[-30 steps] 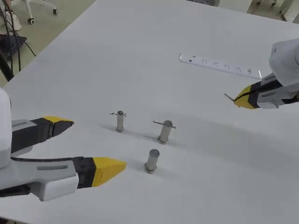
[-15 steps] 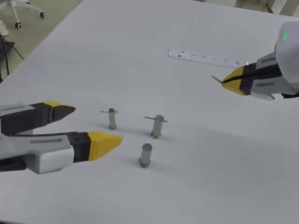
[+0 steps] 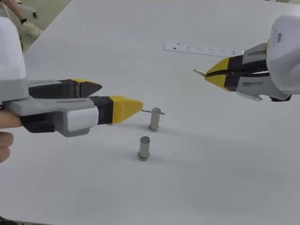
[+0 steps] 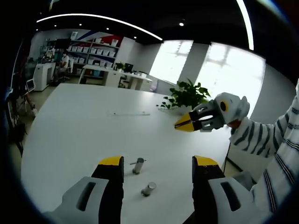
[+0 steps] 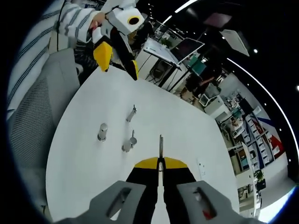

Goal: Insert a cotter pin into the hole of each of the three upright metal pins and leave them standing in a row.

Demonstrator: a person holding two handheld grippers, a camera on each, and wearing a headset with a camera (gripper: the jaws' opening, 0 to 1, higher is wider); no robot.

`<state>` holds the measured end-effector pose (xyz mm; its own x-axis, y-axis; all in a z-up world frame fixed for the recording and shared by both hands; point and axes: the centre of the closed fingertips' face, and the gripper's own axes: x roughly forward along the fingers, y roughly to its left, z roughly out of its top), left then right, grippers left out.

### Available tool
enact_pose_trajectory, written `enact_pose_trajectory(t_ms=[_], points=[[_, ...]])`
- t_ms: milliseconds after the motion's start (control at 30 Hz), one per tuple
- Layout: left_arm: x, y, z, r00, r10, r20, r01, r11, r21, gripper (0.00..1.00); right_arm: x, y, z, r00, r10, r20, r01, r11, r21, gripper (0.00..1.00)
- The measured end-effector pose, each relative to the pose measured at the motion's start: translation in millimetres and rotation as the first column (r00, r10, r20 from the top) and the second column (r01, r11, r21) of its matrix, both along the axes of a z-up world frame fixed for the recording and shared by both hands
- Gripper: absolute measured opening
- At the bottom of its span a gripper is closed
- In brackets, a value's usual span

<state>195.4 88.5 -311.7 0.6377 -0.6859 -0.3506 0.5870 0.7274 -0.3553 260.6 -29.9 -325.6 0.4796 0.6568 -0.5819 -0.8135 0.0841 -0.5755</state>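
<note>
The cotter pin is being pinched by the right tool, ideally being levelled toward the bare pin ahead, with the left tool spread.

An office-like lab, with bin shelves, monitors and a potted plant.

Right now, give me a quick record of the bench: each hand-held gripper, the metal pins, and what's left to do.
left hand-held gripper: open, holding nothing, over the table near the pins
right hand-held gripper: shut on a cotter pin, raised off the table
fitted metal pins: two, upright, each with a pin through it
bare metal pin: one, upright
remaining: one insertion
other: power strip on the far side
</note>
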Motion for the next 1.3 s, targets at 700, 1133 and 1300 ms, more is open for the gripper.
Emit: enact_pose_trajectory(t_ms=[700,1133,1300], points=[[8.5,-58.7,4.3,0.987,-0.16,-0.034,0.158,0.986,-0.053,0.25,-48.9,46.3,7.2,0.989,0.142,0.041,-0.142,0.99,0.013,0.0],[5.9,-64.9,1.8,0.984,-0.165,-0.061,0.16,0.984,-0.083,0.05,-60.2,54.4,9.5,0.985,0.168,0.039,-0.169,0.986,0.011,0.0],[6.6,-63.4,-1.1,0.986,-0.153,-0.068,0.147,0.986,-0.08,0.0,-62.1,55.8,11.3,0.985,0.17,0.039,-0.171,0.985,0.015,0.0]])
